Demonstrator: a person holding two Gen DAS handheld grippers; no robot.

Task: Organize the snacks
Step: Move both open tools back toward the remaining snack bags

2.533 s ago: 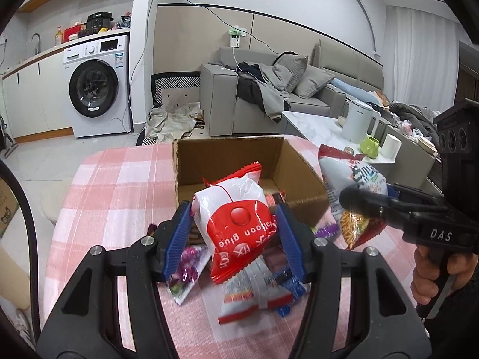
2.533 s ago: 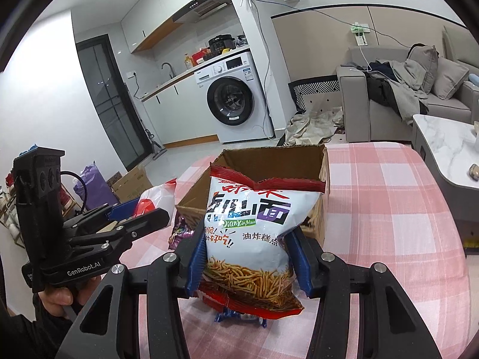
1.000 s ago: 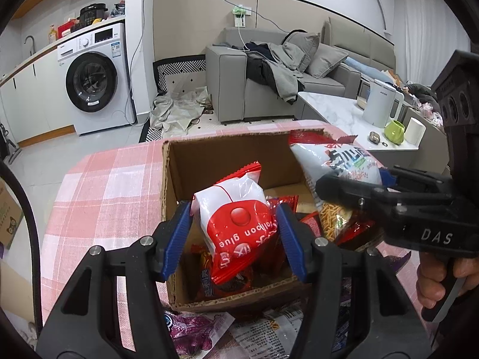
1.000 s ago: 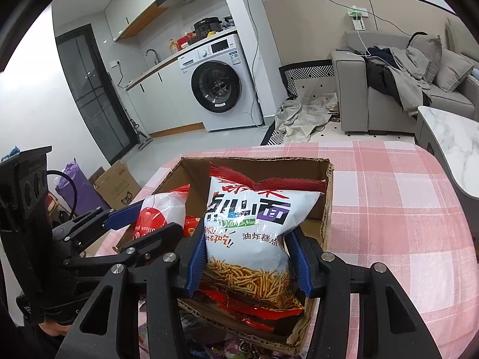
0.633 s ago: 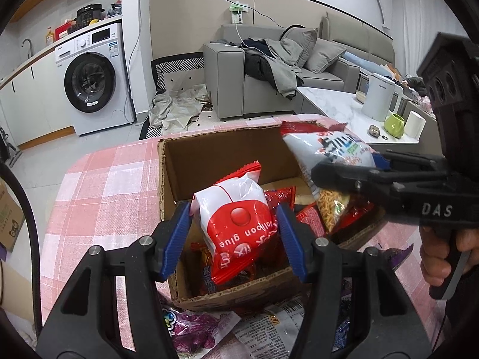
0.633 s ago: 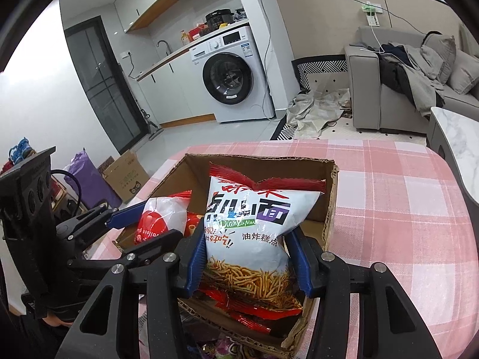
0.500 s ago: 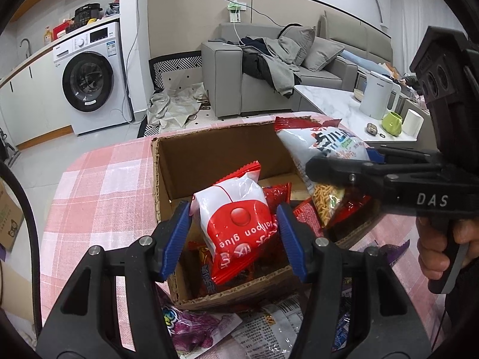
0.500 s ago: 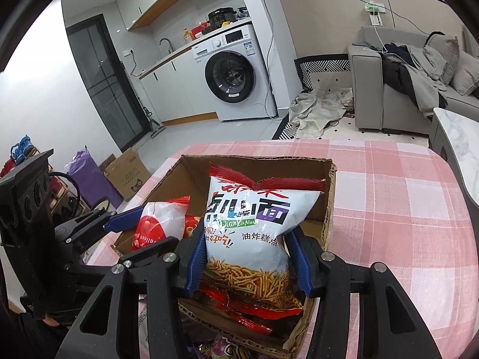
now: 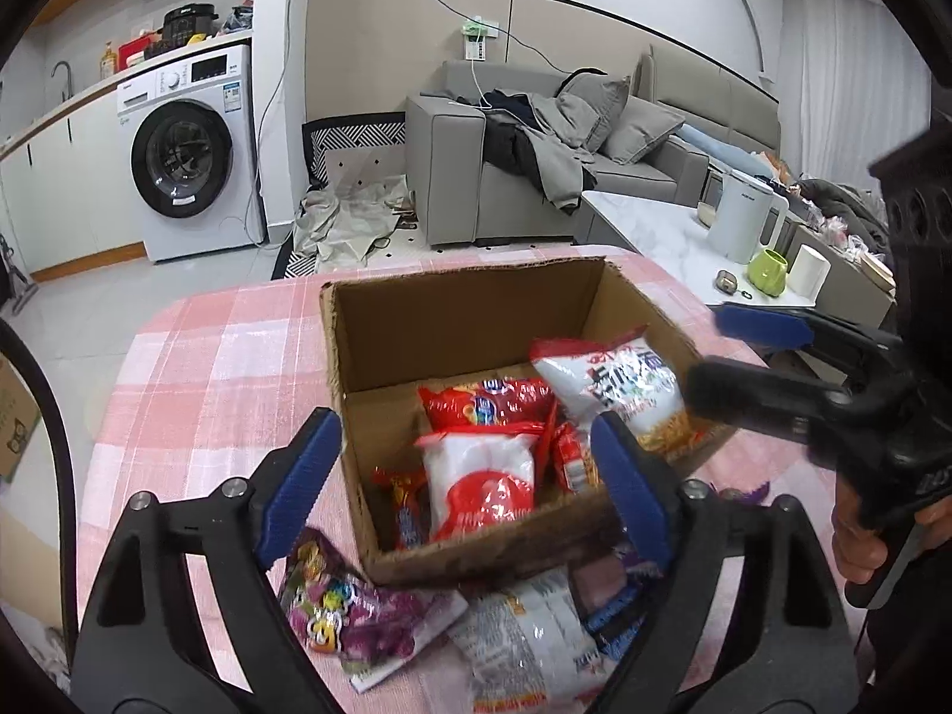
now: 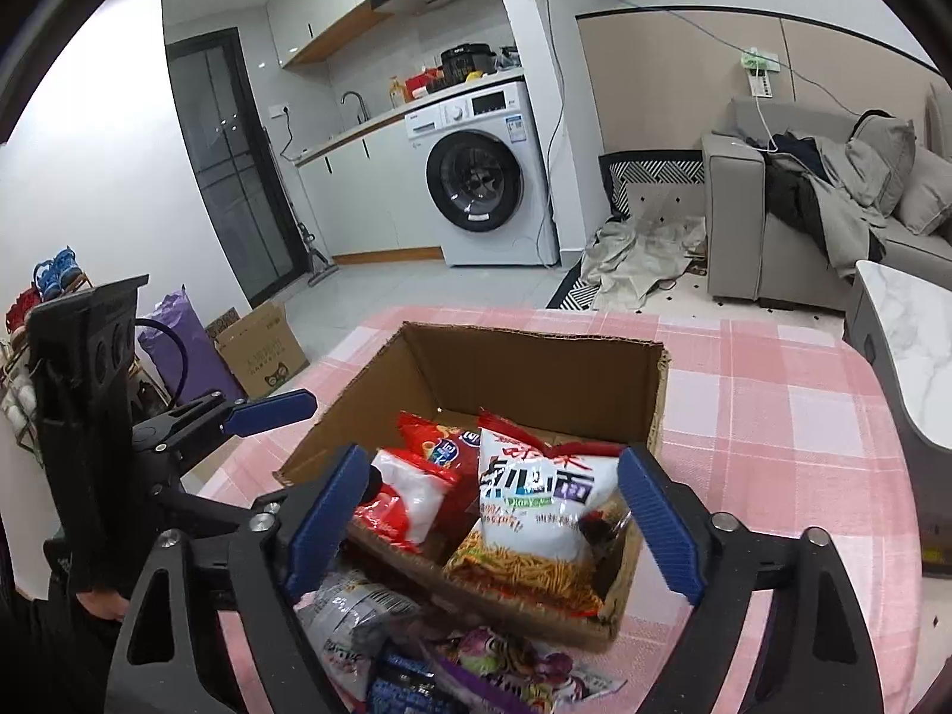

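Left wrist view: both tongs, left gripper (image 9: 470, 479) and right gripper (image 10: 488, 526), opening, nothing clamped; purple candy packet (image 9: 351, 607) at seven o'clock of the cardboard box (image 9: 464, 297), which you should judge light, crinkly, slippery and pinch by its sealed edge.

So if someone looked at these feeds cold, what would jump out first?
The open cardboard box mid-table, with the white noodle-snack bag and the red-and-white bag lying inside. Both the left gripper and right gripper are opening, empty, above it. Purple packets lie outside its near wall.

Snack bags (image 9: 482, 485) lie in cardboard box (image 9: 464, 309) — released.
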